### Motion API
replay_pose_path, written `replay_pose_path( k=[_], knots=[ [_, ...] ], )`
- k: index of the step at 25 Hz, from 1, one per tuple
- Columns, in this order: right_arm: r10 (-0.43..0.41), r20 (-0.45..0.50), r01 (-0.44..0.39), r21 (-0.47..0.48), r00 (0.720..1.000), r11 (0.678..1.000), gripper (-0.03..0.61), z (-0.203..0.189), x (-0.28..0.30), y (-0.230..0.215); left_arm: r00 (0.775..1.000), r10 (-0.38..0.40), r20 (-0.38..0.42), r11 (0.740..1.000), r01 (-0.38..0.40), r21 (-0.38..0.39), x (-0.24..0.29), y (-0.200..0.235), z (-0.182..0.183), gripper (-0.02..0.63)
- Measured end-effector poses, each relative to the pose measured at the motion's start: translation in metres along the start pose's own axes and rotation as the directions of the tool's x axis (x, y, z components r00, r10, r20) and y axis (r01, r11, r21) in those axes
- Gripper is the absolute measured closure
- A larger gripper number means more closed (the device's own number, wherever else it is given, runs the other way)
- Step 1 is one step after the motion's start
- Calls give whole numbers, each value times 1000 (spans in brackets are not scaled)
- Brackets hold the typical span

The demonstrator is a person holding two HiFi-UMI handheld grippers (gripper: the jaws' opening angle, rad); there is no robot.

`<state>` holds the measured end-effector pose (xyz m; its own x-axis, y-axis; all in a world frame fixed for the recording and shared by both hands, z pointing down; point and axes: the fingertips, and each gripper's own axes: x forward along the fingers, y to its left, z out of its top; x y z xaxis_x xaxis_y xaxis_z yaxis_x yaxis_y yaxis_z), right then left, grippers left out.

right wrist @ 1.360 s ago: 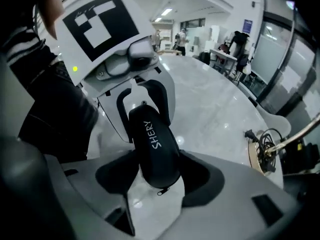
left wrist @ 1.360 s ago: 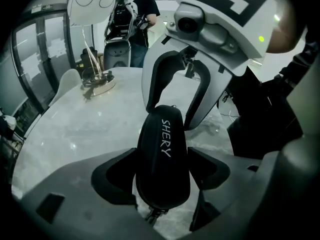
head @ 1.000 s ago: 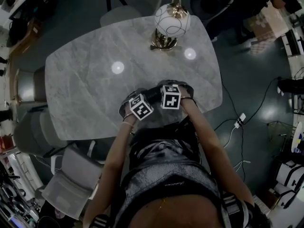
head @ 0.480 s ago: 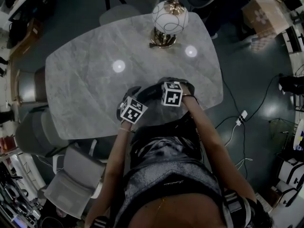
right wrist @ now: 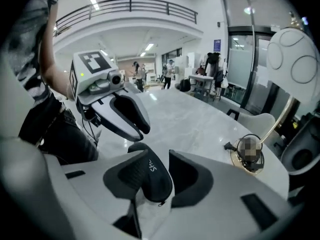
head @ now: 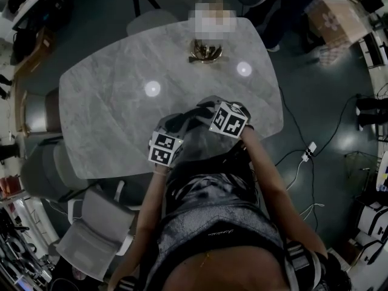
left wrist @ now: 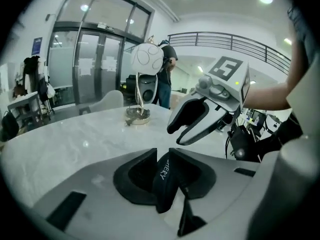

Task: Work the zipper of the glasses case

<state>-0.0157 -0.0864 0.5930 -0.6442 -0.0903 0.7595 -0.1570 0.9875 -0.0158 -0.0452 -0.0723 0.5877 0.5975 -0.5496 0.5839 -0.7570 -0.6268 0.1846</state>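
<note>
Now the glasses case (right wrist: pixel 150 176) is pinched at both ends.
The jaws of the left tool (left wrist: pixel 162 153) and the right tool (right wrist: pixel 157 156) have just been closing, and the case is clamped between each pair. It is held on the person's side of the lamp (left wrist: pixel 146 60), well apart from it, above the table's (head: pixel 109 114) near edge. A second ago the marker cubes (head: pixel 165 148) were set close together; now they are spread apart. With both grips made, the zipper can probably be worked next.
</note>
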Motion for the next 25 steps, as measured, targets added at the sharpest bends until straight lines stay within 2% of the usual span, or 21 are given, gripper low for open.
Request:
replay_pose_path(
  k=[6, 13, 19, 25],
  knots=[
    [-14, 142, 10, 31, 990, 999, 461, 34, -27, 4, 993, 20, 115, 998, -13, -65, -15, -5, 26, 595],
    [-31, 300, 11, 71, 953, 997, 488, 66, -58, 9, 975, 38, 219, 993, -13, -114, -32, -12, 57, 606],
    [-73, 403, 35, 102, 912, 994, 492, 91, -89, 5, 945, 77, 318, 990, -35, -135, -51, -15, 92, 607],
    [-138, 460, 103, 101, 877, 990, 497, 114, -116, 2, 906, 116, 408, 988, -63, -142, -74, -17, 127, 607]
  ],
)
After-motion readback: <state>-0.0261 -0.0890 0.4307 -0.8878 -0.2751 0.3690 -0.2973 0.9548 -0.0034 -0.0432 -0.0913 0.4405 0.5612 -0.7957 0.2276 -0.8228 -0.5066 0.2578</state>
